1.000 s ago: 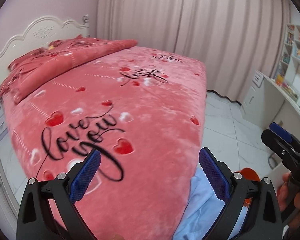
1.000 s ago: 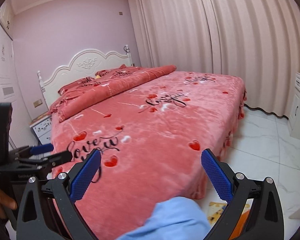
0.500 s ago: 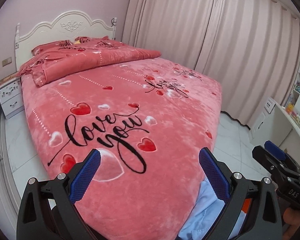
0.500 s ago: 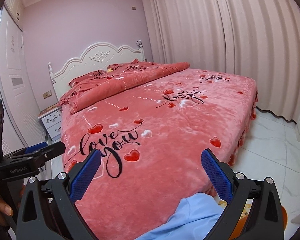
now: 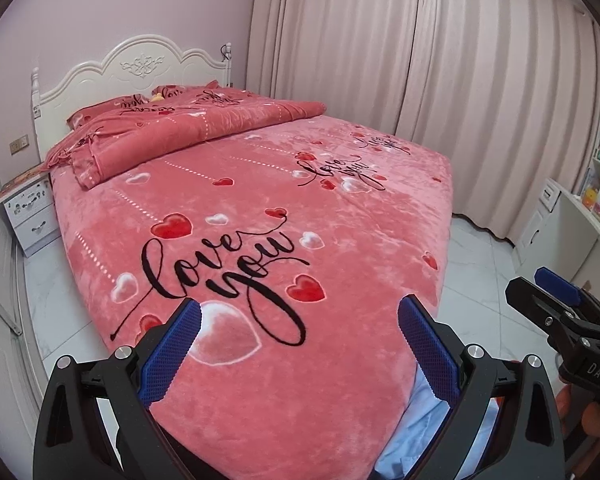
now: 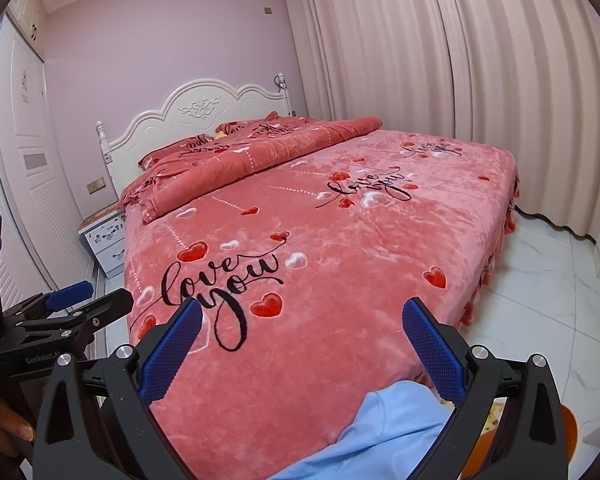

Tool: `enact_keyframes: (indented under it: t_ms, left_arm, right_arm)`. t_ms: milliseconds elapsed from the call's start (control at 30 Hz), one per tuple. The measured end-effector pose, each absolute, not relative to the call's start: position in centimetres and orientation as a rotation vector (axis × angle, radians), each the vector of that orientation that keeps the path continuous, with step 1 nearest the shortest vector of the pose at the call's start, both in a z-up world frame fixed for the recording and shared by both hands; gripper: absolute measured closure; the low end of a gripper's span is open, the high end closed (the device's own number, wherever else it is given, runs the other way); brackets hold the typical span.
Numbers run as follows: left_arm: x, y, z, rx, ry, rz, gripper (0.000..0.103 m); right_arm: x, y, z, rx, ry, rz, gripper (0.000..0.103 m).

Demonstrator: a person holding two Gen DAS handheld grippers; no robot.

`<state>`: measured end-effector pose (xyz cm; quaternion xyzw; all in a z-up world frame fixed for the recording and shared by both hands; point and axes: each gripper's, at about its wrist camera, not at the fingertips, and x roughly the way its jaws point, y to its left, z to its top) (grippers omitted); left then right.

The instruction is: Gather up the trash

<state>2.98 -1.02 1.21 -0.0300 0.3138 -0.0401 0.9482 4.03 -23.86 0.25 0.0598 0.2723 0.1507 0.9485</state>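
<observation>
No trash shows clearly in either view. My left gripper [image 5: 299,320] is open and empty, held above the foot of a bed with a pink "love you" heart blanket [image 5: 260,216]. My right gripper [image 6: 302,322] is open and empty too, over the same end of the blanket [image 6: 320,240]. Each gripper shows in the other's view: the right one at the right edge [image 5: 556,304], the left one at the left edge [image 6: 84,300]. A small yellow thing [image 5: 156,98] lies by the pillows; I cannot tell what it is.
A folded pink quilt [image 5: 188,132] and white headboard [image 5: 140,64] are at the bed's far end. A white nightstand [image 5: 28,212] stands left. Curtains [image 5: 420,60] cover the back wall. A white desk and shelves [image 5: 588,208] stand right. Light-blue clothing [image 6: 392,428] is below; something orange [image 6: 568,424] is on the floor.
Both grippers have risen and tilted up, so more of the bed, headboard and wall shows. Both stayed open and empty.
</observation>
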Motion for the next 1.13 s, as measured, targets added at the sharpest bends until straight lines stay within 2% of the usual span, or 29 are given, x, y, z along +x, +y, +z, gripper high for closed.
enact_keyframes:
  t_ms: [1133]
  left_arm:
    - [1.9, -2.7, 1.1, 0.042, 0.624, -0.053, 0.006]
  right_arm:
    - [4.6, -23.8, -1.2, 0.155, 0.605, 0.328, 0.005]
